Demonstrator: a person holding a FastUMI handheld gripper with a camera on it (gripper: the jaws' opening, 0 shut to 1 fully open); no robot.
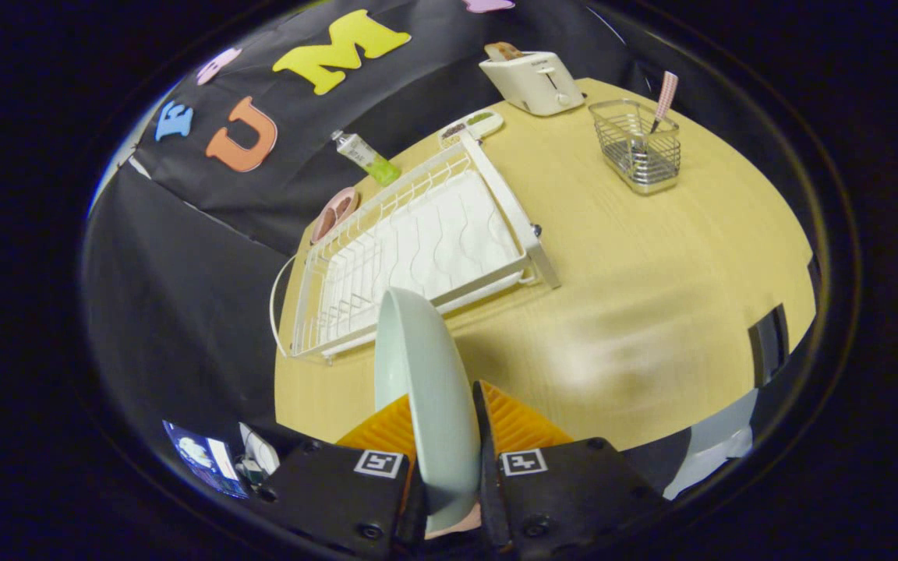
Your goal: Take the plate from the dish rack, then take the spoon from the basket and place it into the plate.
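My gripper (443, 421) is shut on a pale green plate (418, 358), held on edge between both fingers and lifted above the wooden table (652, 257). Beyond the plate lies the white dish rack (418, 249), with no dishes in it. Farther off, past the rack's far corner, stands a wire basket (640, 148) with a spoon (663, 97) upright in it, its pink checked handle sticking out.
A white toaster (531, 78) stands at the table's far edge behind the basket. A small bottle (365, 156), a compartment tray (471, 127) and a pink dish (334, 213) lie along the rack's far side. Bare table spreads between rack and basket.
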